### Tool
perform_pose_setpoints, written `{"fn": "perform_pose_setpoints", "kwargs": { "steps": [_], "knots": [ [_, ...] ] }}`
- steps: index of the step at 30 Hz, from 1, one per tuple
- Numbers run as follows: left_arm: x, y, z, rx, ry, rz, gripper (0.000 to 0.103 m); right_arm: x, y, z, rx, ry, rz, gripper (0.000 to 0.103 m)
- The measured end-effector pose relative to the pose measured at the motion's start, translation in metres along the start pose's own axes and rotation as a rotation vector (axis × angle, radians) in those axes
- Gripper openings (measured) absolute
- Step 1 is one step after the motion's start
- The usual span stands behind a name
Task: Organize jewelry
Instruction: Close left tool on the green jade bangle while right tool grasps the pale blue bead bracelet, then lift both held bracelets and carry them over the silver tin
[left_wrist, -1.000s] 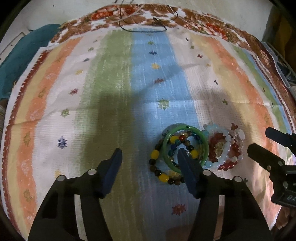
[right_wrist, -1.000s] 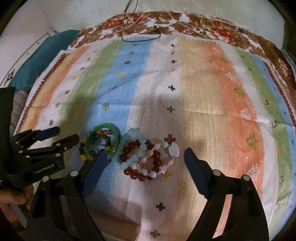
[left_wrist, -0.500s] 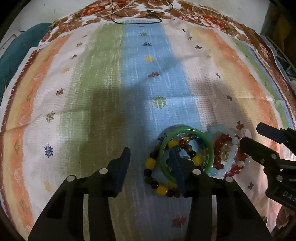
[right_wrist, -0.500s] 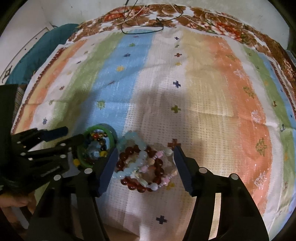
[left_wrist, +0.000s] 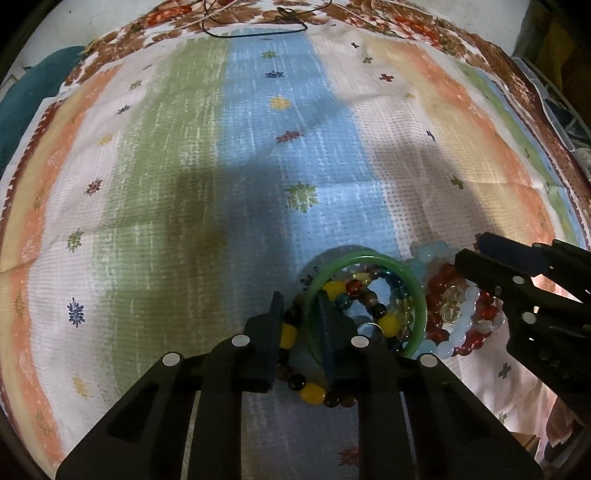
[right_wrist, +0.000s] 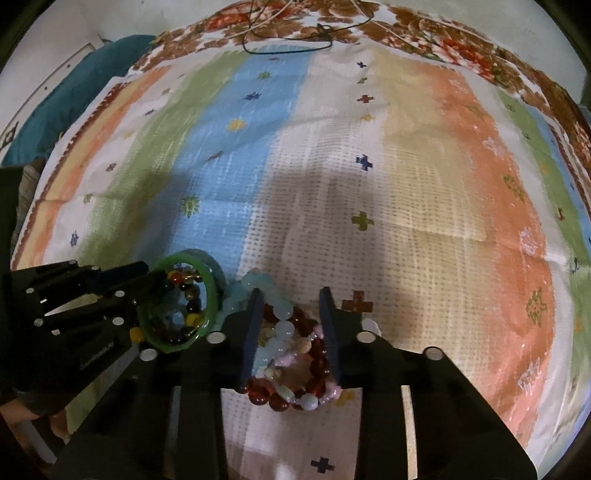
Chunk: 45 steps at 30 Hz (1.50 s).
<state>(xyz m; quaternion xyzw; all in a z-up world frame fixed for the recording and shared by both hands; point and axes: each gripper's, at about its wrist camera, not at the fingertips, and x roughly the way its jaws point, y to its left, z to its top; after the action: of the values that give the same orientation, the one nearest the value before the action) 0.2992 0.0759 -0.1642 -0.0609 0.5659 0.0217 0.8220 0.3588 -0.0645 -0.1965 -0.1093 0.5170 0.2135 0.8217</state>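
Observation:
A green bangle (left_wrist: 369, 256) lies over a bracelet of yellow and dark beads (left_wrist: 312, 393) on the striped cloth. My left gripper (left_wrist: 299, 295) points steeply down, its jaws closing, pads pinching the bangle's left rim with some beads. From the right wrist view the bangle (right_wrist: 212, 295) stands tilted in the left gripper (right_wrist: 149, 273). Just right of it sits a pile of red, pale blue and pink bead bracelets (left_wrist: 439, 284). My right gripper (right_wrist: 291, 295) is closing on that pile (right_wrist: 314, 365), which is squeezed between its pads. The right gripper (left_wrist: 472, 247) also shows at the left view's right edge.
The striped cloth (right_wrist: 424, 184) covers the whole surface. A dark cord (left_wrist: 258, 33) lies at its far edge. A teal fabric (right_wrist: 74, 99) sits off the far left corner and a wire rack (left_wrist: 569, 107) off the right side. A hand (right_wrist: 22, 410) holds the left gripper.
Both grippers sank onto the bracelets and their jaws went from wide to narrow. The left took hold of the bangle's rim, which tilted up. The right squeezed the bead pile together.

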Motion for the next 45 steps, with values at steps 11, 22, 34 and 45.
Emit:
{"fn": "perform_pose_setpoints", "kwargs": {
  "steps": [11,22,34,45],
  "knots": [
    [-0.007,0.005,-0.002,-0.002,-0.018,0.017,0.007,0.004,0.007,-0.002,-0.033,0.014,-0.024,0.012],
    [-0.027,0.003,-0.007,-0.007,-0.048,0.027,0.007,-0.018,0.006,-0.01,-0.05,-0.024,-0.04,0.012],
    [-0.063,0.006,-0.012,-0.043,-0.105,0.004,0.007,-0.051,0.009,-0.02,-0.06,-0.074,-0.031,0.012],
    [-0.084,0.008,-0.025,-0.054,-0.133,0.013,0.008,-0.079,0.011,-0.027,-0.053,-0.118,-0.03,0.012]
  ]
}}
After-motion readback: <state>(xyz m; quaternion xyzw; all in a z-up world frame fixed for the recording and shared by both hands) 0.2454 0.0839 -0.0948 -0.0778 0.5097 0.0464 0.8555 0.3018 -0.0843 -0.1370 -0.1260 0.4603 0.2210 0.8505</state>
